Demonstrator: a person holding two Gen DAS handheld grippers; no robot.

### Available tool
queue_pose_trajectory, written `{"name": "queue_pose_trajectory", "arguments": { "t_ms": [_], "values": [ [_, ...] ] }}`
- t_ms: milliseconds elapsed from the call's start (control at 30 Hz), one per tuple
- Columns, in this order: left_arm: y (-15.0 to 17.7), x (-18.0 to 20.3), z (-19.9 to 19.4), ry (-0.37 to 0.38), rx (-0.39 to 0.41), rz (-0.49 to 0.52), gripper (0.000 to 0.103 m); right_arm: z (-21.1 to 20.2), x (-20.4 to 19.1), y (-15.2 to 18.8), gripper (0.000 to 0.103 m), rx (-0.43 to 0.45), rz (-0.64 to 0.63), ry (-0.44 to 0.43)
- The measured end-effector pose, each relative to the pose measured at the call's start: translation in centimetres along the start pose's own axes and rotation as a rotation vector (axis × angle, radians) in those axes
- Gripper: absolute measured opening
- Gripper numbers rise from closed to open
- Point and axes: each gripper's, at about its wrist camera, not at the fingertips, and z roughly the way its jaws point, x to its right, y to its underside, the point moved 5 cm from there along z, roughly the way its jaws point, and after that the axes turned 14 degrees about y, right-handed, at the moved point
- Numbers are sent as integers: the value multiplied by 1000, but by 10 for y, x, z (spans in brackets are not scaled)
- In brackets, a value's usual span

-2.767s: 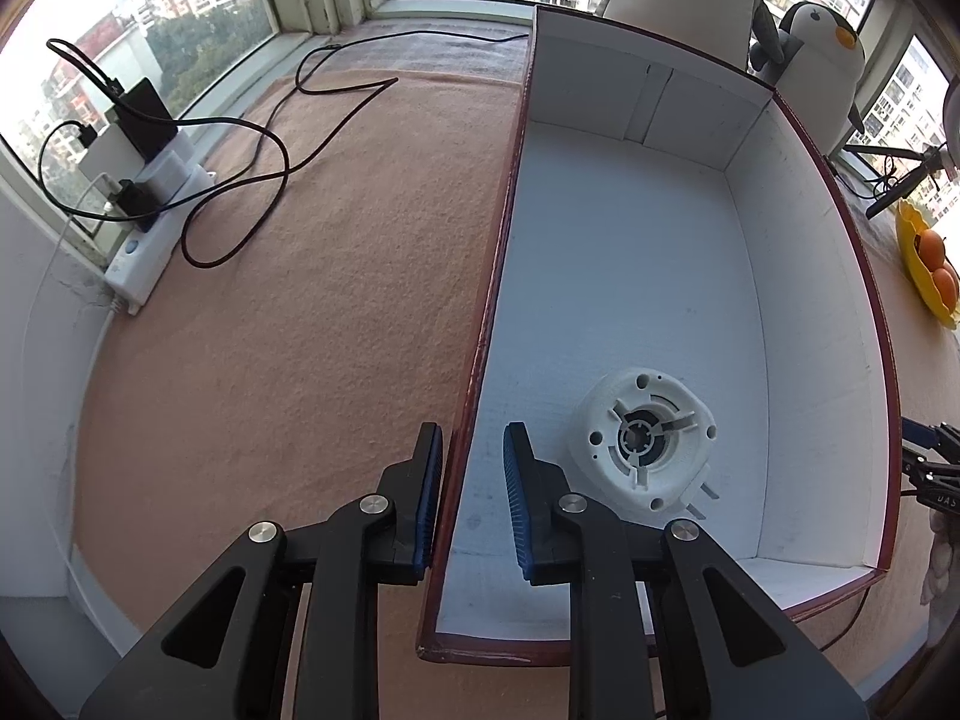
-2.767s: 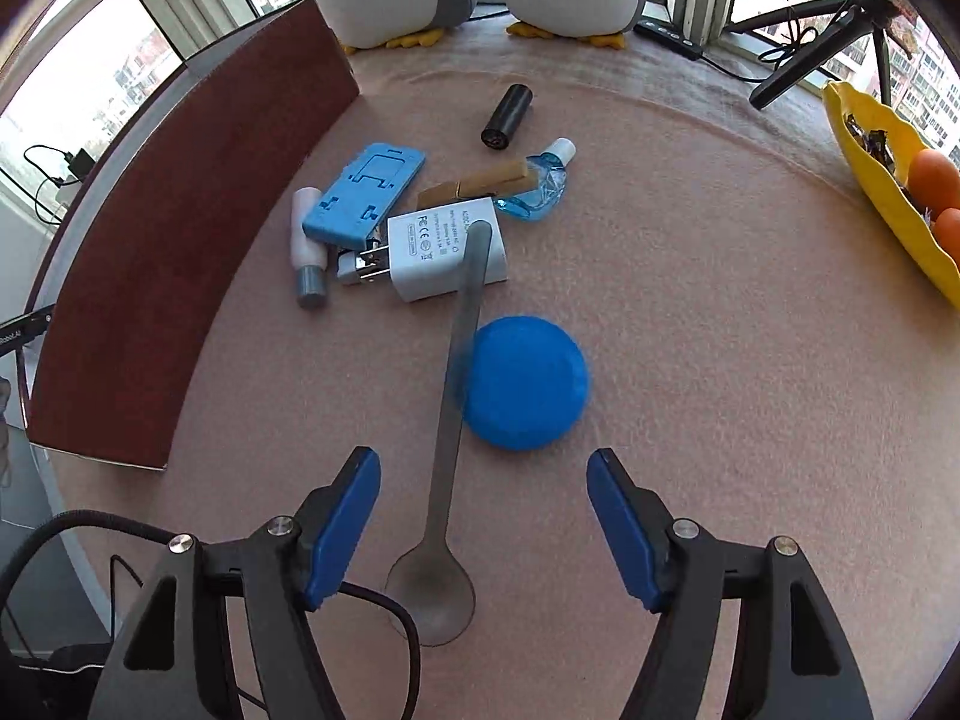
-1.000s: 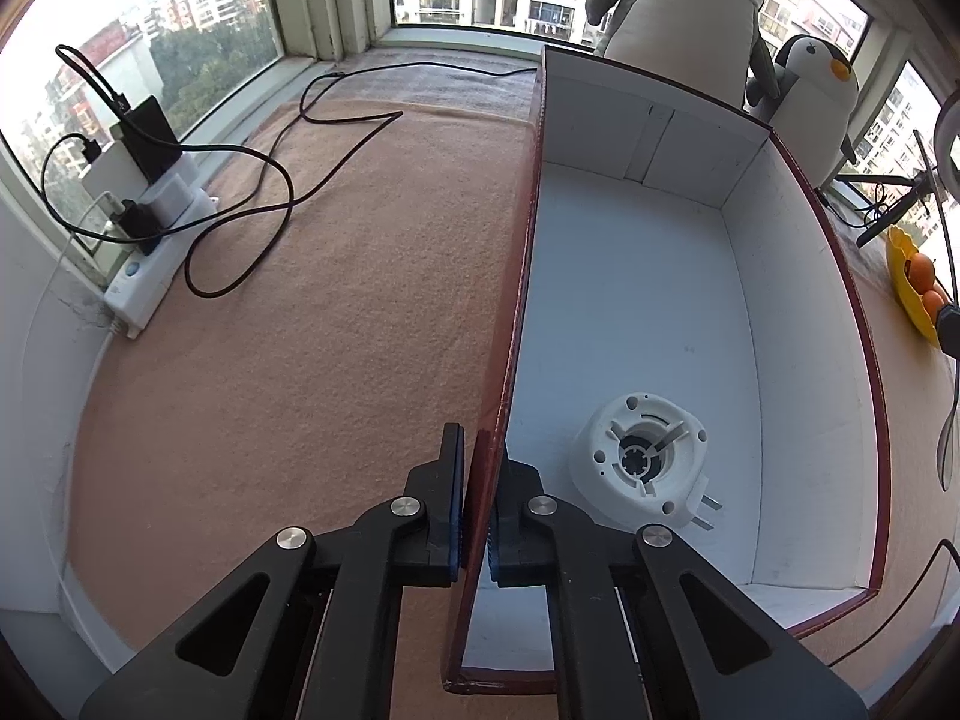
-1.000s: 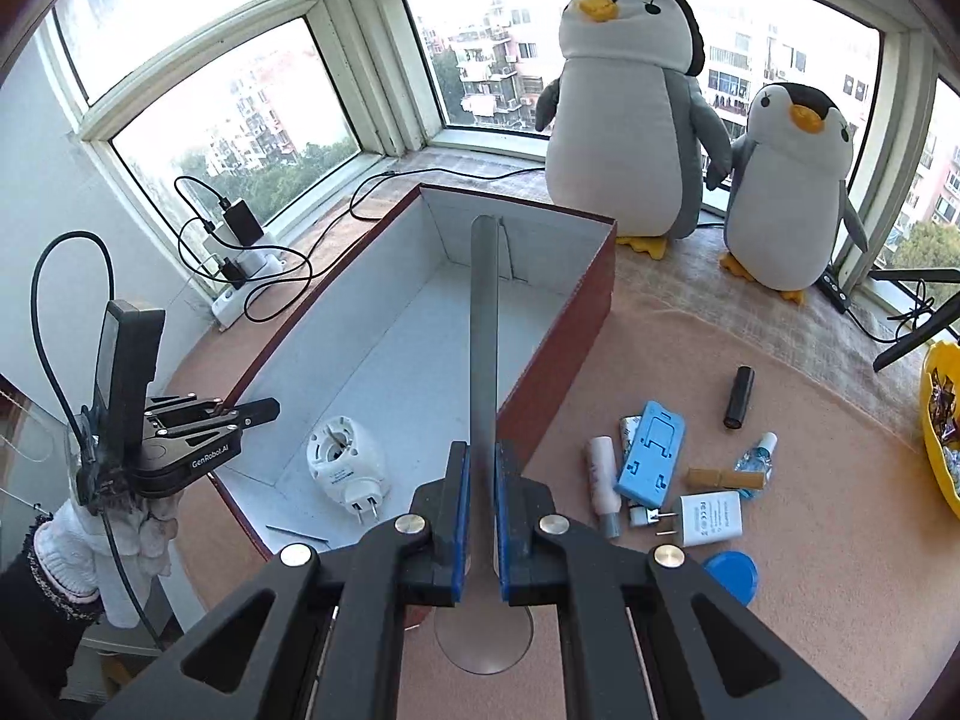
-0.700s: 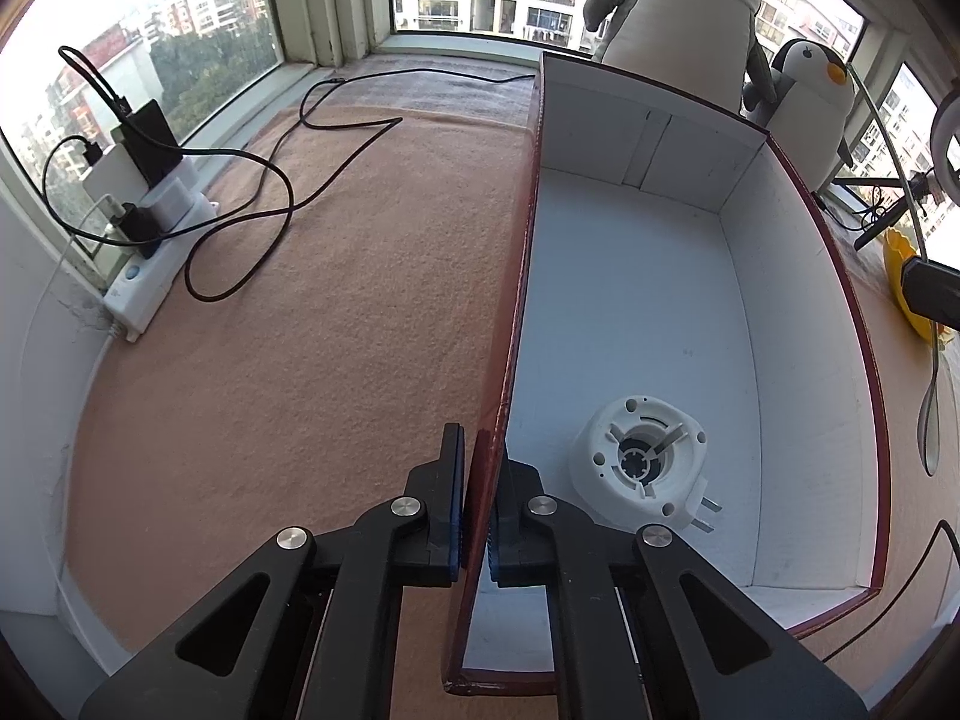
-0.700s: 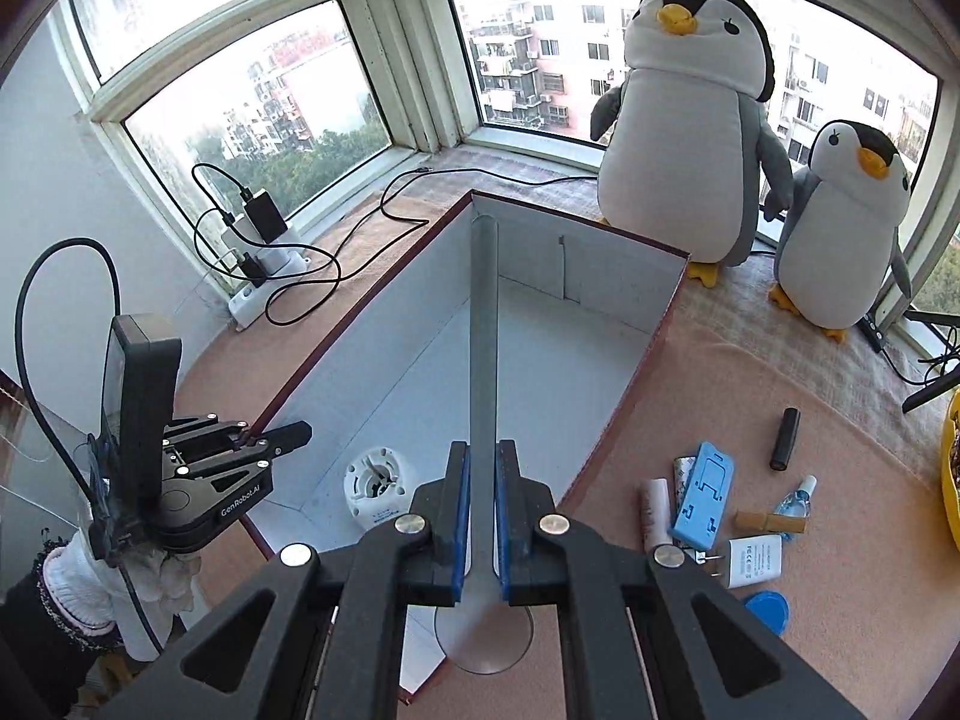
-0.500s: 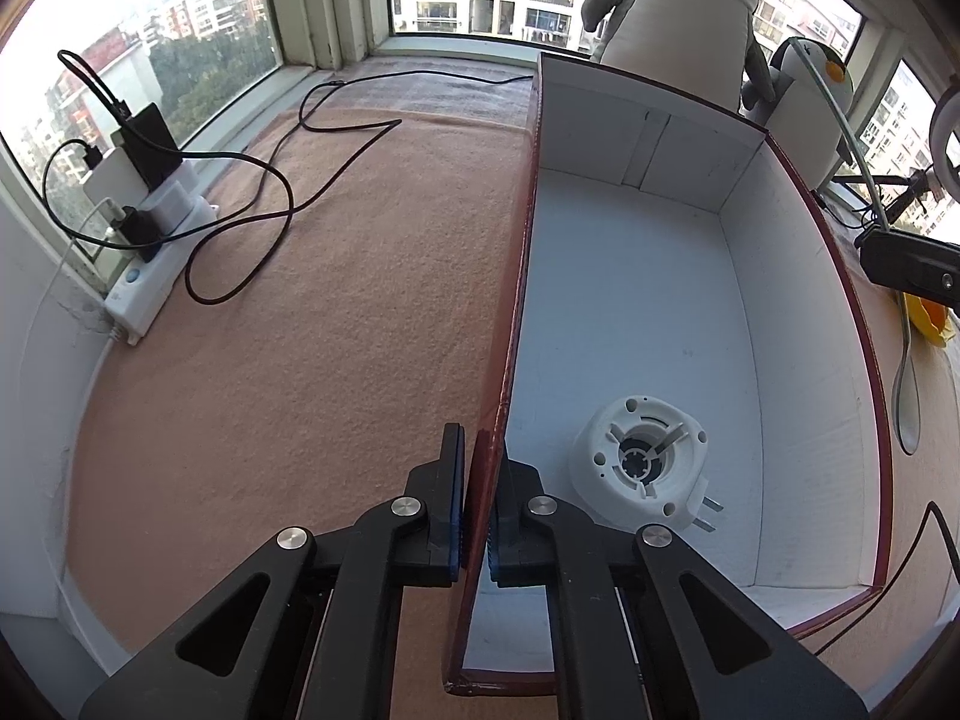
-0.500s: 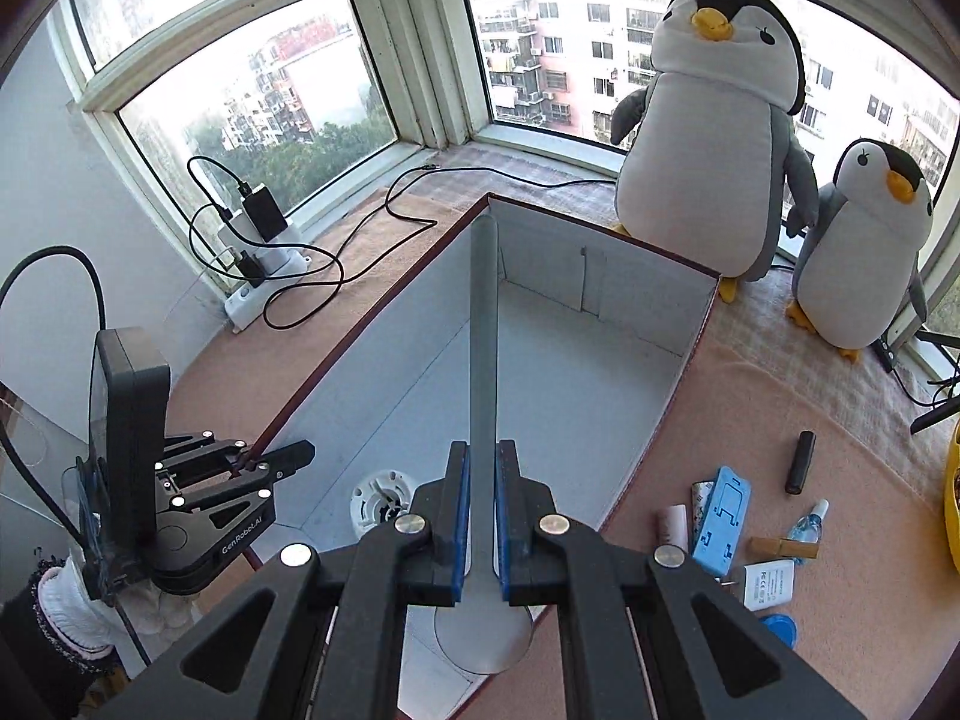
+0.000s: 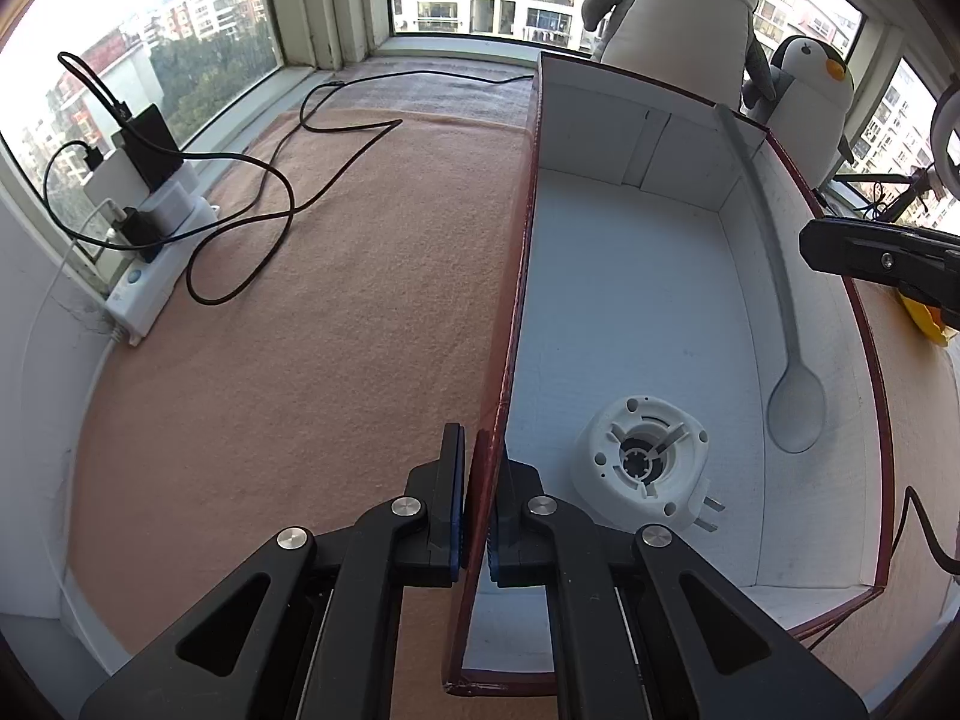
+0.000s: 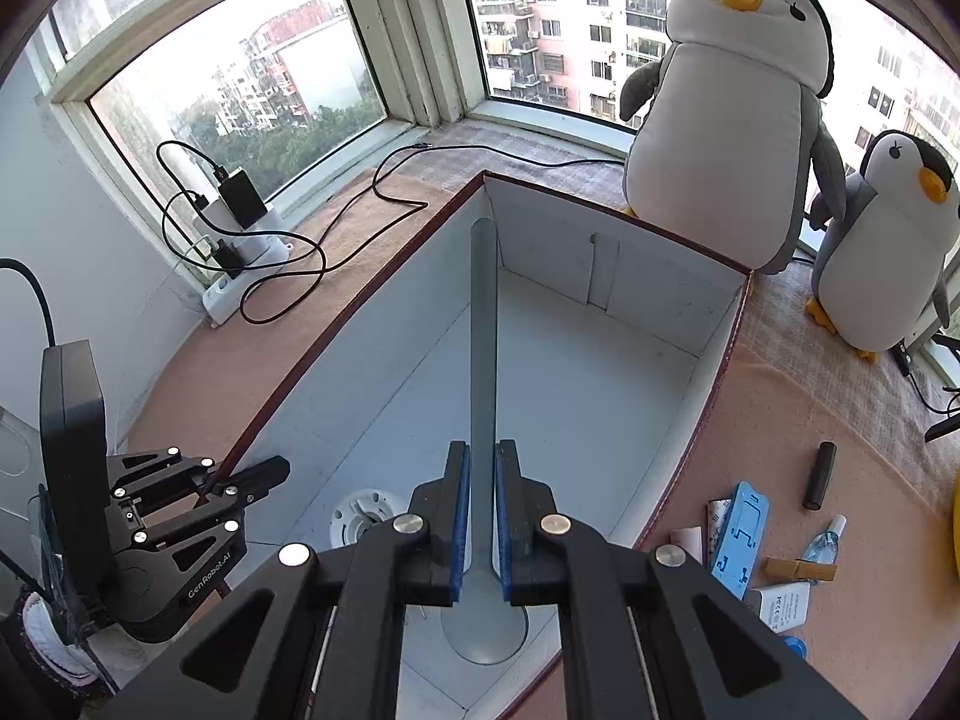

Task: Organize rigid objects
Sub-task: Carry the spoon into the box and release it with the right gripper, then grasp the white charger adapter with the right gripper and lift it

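1. The large open cardboard box with white inside walls and a dark red rim [image 9: 636,276] takes up most of both views. The left gripper [image 9: 477,501] has its fingers together on the box's near side wall, one pad outside and one inside, which steadies the box.

2. The right gripper [image 10: 478,516] hangs over the box interior with the long grey metal spoon [image 10: 483,360] between its blue pads. The jaws are opening, and a thin gap seems to show on either side of the handle (so the spoon looks to be on the point of release).

3. The spoon's handle runs straight out ahead of the fingertips toward the far end wall, and its bowl lies back beneath the fingers. In the left wrist view it hangs along the far side wall, bowl downward.

4. The round white plastic plug adapter [image 9: 642,459] sits on the box floor, just beyond and inside the left fingertips.

5. To do the drop well, the jaws should part smoothly while the hand stays level, so the spoon falls flat inside and clear of the adapter.
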Motion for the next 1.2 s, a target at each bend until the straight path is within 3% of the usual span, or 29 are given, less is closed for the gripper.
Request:
{"name": "queue_pose_trajectory", "arguments": {
  "t_ms": [33,100,133,433,700,833,967,1200],
  "values": [
    [0,0,0,-1,-1,1,5,-1,1,-1,33,5,5,0],
    [0,-1,0,0,-3,-3,5,-5,4,-2,57,30,17,1],
    [-1,-1,0,3,-5,-6,5,-8,6,-2,61,46,22,5],
    [-2,-4,3,6,-14,-9,5,-23,36,7,67,69,74,23],
    [-1,-3,4,0,-18,-9,5,-33,110,43,67,56,188,77],
    [-1,-2,5,1,-27,-7,8,-29,155,72,67,17,245,129],
    [2,2,8,9,-48,0,19,-16,192,102,67,-41,286,188],
    [4,2,7,2,-48,-9,19,13,221,147,67,-137,310,218]
  ]
}}
